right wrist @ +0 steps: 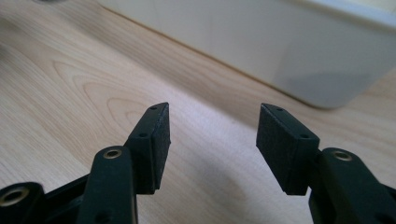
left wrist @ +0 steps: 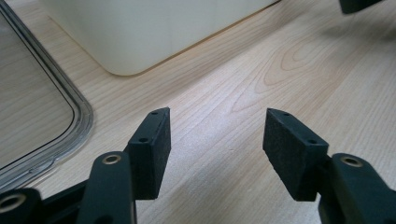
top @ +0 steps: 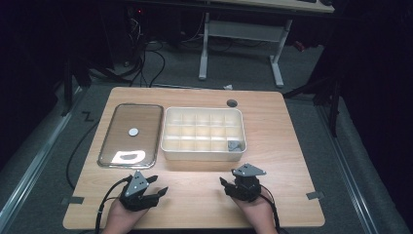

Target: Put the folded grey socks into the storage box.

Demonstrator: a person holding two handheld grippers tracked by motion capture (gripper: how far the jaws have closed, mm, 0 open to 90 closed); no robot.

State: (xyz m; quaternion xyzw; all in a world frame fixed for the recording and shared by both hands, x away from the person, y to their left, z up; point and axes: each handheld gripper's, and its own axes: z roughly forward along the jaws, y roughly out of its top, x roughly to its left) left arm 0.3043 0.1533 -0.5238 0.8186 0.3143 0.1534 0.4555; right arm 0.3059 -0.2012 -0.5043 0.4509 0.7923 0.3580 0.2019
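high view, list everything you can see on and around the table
table: one, light wood, centre
compartment box: one, white, open, middle of table
small object: one, grey, box's near right compartment
lid: one, clear with grey rim, flat, left of box
round sticker: one, white, on lid
cable hole: one, dark, far edge
tape pieces: two, grey, table's near corners
desk frame: one, white, behind
left gripper: black, jaws open, near left
right gripper: black, jaws open, near right
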